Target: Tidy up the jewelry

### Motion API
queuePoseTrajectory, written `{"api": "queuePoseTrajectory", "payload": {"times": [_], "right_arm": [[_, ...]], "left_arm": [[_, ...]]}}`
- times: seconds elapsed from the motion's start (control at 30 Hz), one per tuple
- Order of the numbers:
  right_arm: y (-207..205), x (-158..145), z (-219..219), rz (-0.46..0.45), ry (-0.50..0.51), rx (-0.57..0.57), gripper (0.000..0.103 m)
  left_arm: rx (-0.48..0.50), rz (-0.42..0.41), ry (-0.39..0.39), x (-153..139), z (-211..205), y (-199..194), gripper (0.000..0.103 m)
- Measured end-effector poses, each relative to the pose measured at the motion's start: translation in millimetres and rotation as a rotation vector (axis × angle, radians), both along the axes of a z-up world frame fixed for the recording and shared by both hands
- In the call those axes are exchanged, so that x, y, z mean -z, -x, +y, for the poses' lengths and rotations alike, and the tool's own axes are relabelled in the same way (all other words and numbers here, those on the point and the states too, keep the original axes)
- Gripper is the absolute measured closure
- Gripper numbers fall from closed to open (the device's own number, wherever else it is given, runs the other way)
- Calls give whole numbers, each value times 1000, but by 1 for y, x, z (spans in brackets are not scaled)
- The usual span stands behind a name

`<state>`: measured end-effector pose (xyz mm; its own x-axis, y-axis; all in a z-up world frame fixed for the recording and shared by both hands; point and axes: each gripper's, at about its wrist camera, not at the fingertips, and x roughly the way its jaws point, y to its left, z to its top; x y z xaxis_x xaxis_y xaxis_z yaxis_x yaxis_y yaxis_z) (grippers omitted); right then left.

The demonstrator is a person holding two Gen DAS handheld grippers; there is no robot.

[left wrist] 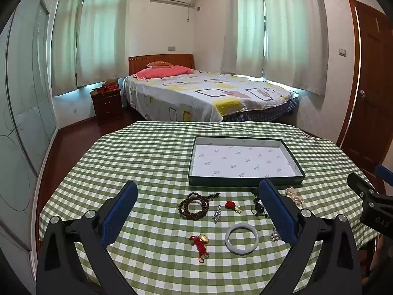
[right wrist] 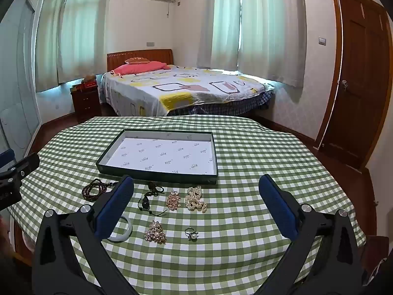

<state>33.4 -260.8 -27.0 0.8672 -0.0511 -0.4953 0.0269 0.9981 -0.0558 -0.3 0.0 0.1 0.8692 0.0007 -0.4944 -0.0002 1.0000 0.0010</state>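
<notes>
Several jewelry pieces lie on the green checked tablecloth in front of an empty dark box with a white lining (left wrist: 245,162) (right wrist: 159,157). In the left wrist view: a brown bead bracelet (left wrist: 194,205), a white bangle (left wrist: 242,239), a gold charm on red cord (left wrist: 201,242), a red flower pin (left wrist: 231,204), a silver clip (left wrist: 217,213). In the right wrist view: a pearl strand (right wrist: 196,199), a pearl brooch (right wrist: 155,232), a pearl ring (right wrist: 192,234), a gold brooch (right wrist: 173,200), a black pendant (right wrist: 146,202). My left gripper (left wrist: 197,195) and right gripper (right wrist: 195,186) hover open and empty above them.
The table (left wrist: 152,152) stands in a bedroom. A bed (left wrist: 201,95) lies beyond its far edge, a wooden door (right wrist: 356,78) is at the right, a nightstand (left wrist: 108,105) at the far left. The right gripper's body (left wrist: 371,201) shows at the left view's right edge.
</notes>
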Motion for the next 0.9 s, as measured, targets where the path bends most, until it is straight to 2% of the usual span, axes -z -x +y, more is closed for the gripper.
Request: {"api": "queuePoseTrajectory", "payload": {"times": [0.9], "right_arm": [[2,-1,-1,-11,-1,-1,4]], "left_arm": [[-5,7,12,0,1,1,7]]}}
